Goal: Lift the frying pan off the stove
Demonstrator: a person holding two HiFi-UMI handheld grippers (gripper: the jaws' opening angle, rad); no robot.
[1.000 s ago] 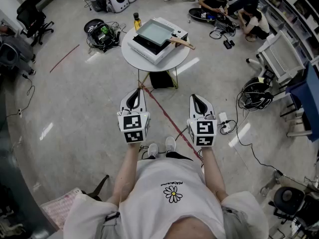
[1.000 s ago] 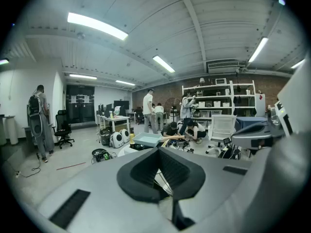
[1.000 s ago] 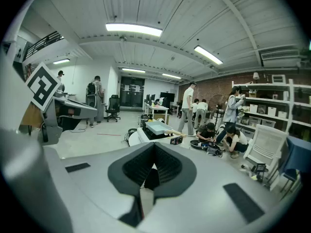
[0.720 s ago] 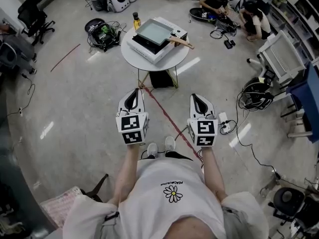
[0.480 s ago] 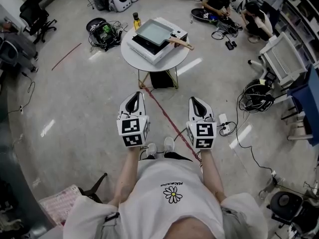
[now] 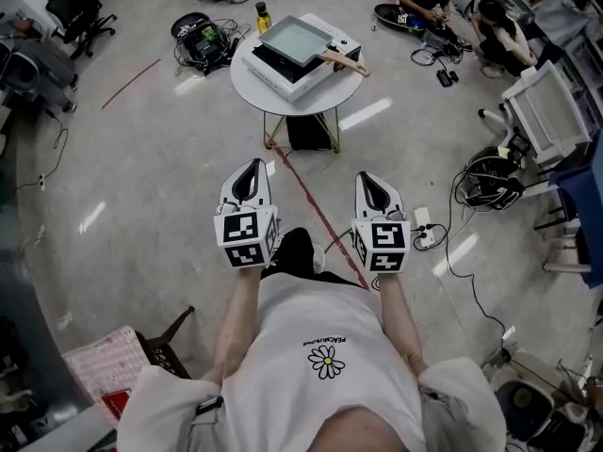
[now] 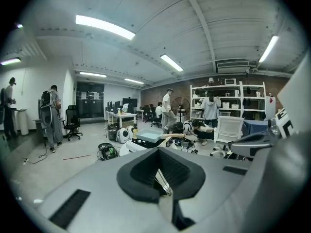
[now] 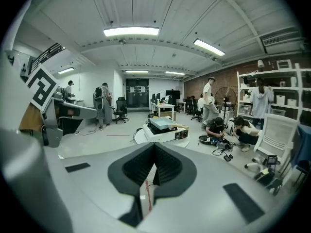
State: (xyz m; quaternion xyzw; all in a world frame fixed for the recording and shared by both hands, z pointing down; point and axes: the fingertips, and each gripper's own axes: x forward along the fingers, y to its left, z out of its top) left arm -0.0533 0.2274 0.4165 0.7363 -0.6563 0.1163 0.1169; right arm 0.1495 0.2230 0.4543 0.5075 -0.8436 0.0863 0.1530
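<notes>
Now our leg swings forward: we approach. Left gripper (image 6: 251,169) and right gripper (image 6: 369,181) have jaws together, empty. Pan (image 6: 294,38) sits on the stove (image 6: 294,83) on the far surface (image 6: 332,96); next, we reach its handle (image 6: 345,62).

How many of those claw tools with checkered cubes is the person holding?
2. The left gripper at the head view's left, the right gripper beside it at the right. No others show.

Wooden handle (image 6: 345,62) on the frying pan (image 6: 294,38); smooth, glossy floor (image 6: 160,158).
</notes>
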